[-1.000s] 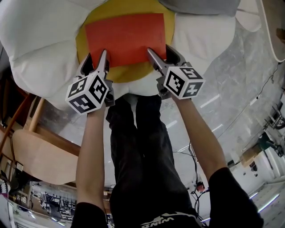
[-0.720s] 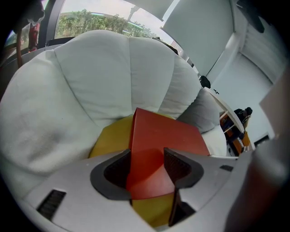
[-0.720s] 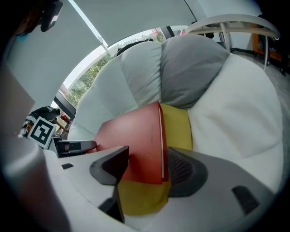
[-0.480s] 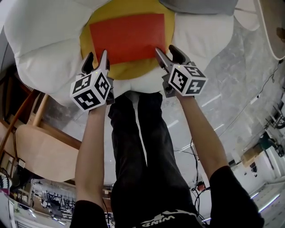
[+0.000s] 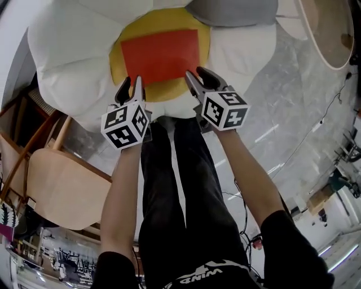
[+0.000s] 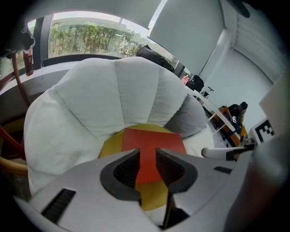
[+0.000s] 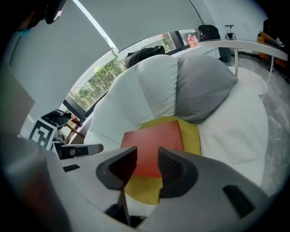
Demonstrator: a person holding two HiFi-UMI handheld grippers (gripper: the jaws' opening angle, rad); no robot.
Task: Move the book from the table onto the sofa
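The book (image 5: pixel 161 56), one thin red one, lies flat on the sofa's yellow seat cushion (image 5: pixel 163 91), with nothing touching it.

Closest in, a person in black trousers (image 5: pixel 169 186) stands over it with both bare forearms held out, one gripper in each hand, two in all. The left gripper (image 5: pixel 130 84) hangs in the air over the near left corner of the book. Its two fingers (image 6: pixel 124 172) stand at a narrow gap, having just been closing, and there is only air between them; the red cover shows through the gap, well below. The right gripper (image 5: pixel 196 73) hovers over the near right corner in the same way. Its two fingers (image 7: pixel 170 170) have also just drawn in to a narrow gap and hold nothing.

Past the fingertips comes the single round yellow cushion, with the book sitting a little towards its back and a yellow rim showing on the near and left sides. Just behind the book's far right corner rests one grey cushion (image 5: pixel 231 11). All around rise the fat white petals of the sofa (image 5: pixel 73 51). Off to the person's left, beside the sofa, stands one pale wooden chair (image 5: pixel 62 189) on the grey marbled floor (image 5: pixel 293 101).
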